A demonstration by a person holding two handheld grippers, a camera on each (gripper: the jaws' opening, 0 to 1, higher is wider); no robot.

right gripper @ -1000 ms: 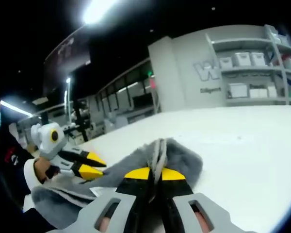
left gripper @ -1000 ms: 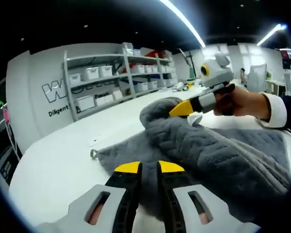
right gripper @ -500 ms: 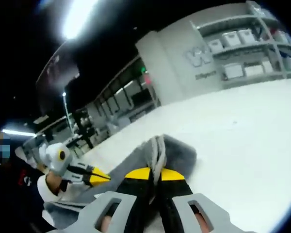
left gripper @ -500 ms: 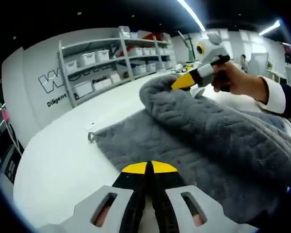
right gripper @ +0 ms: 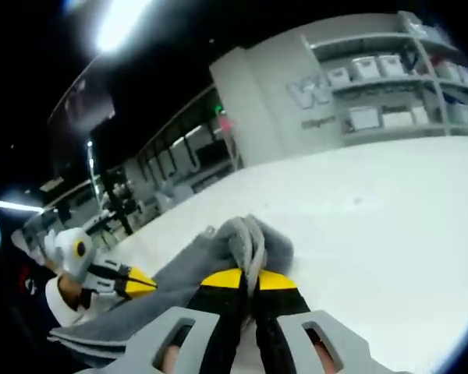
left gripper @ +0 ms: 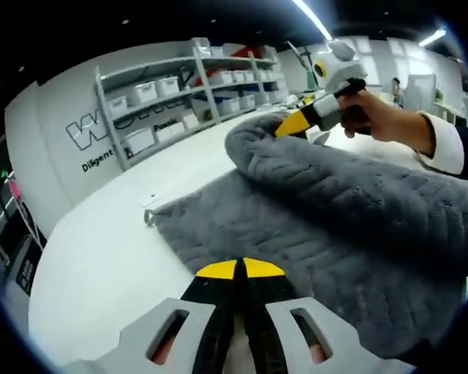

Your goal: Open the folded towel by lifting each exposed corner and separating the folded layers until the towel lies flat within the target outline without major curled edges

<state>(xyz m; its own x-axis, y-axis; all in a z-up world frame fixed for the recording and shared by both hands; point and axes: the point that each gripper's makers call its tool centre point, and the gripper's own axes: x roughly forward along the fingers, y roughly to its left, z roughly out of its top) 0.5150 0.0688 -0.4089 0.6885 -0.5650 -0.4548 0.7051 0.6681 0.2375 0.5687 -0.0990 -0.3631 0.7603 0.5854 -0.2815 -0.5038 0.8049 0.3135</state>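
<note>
- In the left gripper view, we saw the fluffy grey ribbed towel (left gripper: 327, 226) spread over the white bench (left gripper: 101, 257), its upper layer raised in a thick rolled fold across the right side.
- Our left claw (left gripper: 242, 269) sat clenched at the towel's near edge, yellow tips together; we could not tell whether fabric was caught between them.
- Our right claw (left gripper: 290, 125), held by a hand (left gripper: 374, 117) in a white cuff, gripped the lifted fold at its far end.
- In the right gripper view, the right claw (right gripper: 249, 279) was clamped on a bunched towel (right gripper: 246, 238) corner held above the bench (right gripper: 390, 226).
- Grey wall shelves with white bins (left gripper: 187, 97) stood behind.
</note>
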